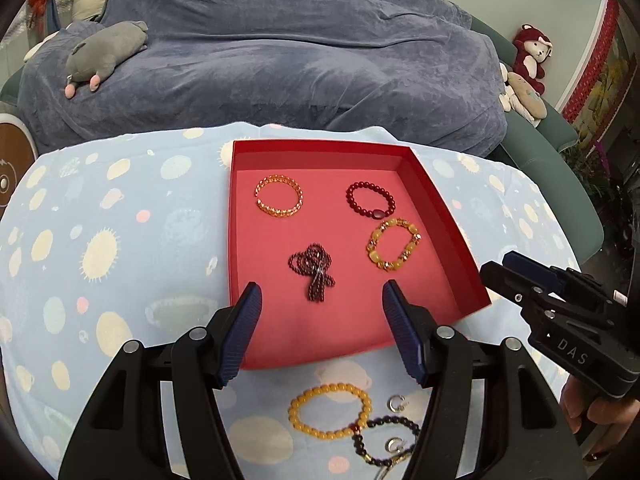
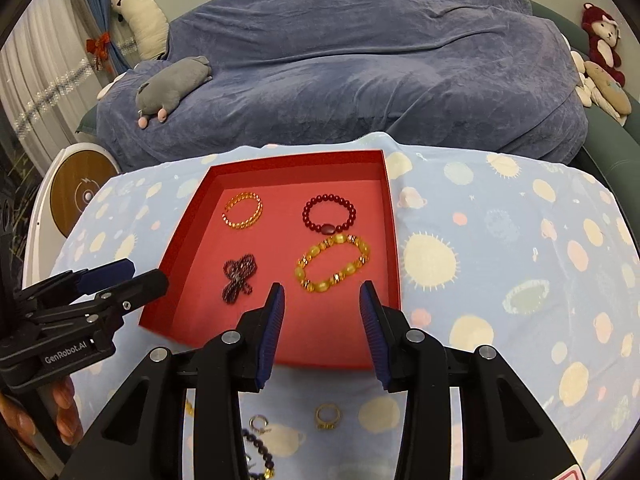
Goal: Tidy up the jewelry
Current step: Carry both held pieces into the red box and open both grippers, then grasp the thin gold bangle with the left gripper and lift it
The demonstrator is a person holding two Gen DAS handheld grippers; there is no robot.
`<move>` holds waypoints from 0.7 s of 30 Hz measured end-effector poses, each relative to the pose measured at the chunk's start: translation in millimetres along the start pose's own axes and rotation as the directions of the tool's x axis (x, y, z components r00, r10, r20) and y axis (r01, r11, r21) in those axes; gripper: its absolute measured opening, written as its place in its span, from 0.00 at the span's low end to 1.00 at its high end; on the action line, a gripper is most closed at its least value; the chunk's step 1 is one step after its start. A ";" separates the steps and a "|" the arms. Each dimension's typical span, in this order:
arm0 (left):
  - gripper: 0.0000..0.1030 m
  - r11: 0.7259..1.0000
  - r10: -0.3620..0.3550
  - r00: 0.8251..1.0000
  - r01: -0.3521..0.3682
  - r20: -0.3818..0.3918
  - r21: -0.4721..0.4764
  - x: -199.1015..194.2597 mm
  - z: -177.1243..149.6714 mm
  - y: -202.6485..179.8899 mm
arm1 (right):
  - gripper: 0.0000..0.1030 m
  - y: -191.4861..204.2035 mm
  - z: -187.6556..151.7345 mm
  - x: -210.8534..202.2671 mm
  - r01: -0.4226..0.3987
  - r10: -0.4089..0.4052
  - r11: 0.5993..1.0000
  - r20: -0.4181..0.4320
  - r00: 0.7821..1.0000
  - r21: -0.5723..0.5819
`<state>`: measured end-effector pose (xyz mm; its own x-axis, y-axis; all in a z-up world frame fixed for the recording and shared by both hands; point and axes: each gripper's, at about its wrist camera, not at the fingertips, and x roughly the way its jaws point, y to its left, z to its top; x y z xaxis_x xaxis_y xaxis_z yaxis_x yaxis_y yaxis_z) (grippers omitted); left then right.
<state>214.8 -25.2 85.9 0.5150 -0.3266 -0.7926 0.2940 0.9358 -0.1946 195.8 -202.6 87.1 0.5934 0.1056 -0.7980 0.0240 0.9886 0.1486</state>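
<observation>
A red tray (image 1: 444,216) (image 2: 394,240) lies on the patterned cloth. In it are an orange bracelet (image 1: 279,195) (image 2: 243,211), a dark red bead bracelet (image 1: 370,203) (image 2: 329,213), a yellow stone bracelet (image 1: 394,244) (image 2: 333,263) and a bunched purple bead strand (image 1: 314,270) (image 2: 238,276). My left gripper (image 1: 322,294) is open and empty over the tray's near edge. My right gripper (image 2: 322,292) is open and empty over the tray's near right part. On the cloth below lie a yellow bead bracelet (image 1: 330,412), a dark bead bracelet (image 1: 386,440) (image 2: 260,452), small silver rings (image 1: 397,403) (image 2: 259,423) and a gold ring (image 2: 328,416).
A sofa under a blue-grey throw (image 1: 300,48) (image 2: 360,52) stands behind the table, with a grey plush toy (image 1: 106,52) (image 2: 172,84) on it. A red plush toy (image 1: 532,54) sits at far right. A round wooden-topped device (image 2: 80,196) stands at left.
</observation>
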 end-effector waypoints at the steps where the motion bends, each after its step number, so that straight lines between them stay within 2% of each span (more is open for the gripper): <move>1: 0.58 1.000 0.000 1.000 0.000 -0.002 0.002 -5.5 -6.8 -1.0 | 0.37 0.3 -8.3 -4.7 0.001 0.000 1.000 -0.006 1.000 0.005; 13: 0.58 0.999 0.031 0.997 -0.032 -0.071 -0.020 -37.8 -97.5 -5.5 | 0.37 8.9 -116.0 -40.3 0.031 -0.029 0.999 -0.103 0.994 0.024; 21: 0.58 0.999 0.035 0.992 -0.036 -0.124 -0.003 -41.5 -144.8 -18.3 | 0.37 16.3 -162.4 -51.8 0.047 -0.043 0.999 -0.137 0.990 0.026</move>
<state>71.4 -9.6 38.7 0.4212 -0.2744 -0.8645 0.2732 0.9472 -0.1676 34.8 -174.6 35.9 0.4759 0.0765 -0.8761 0.0728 0.9894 0.1260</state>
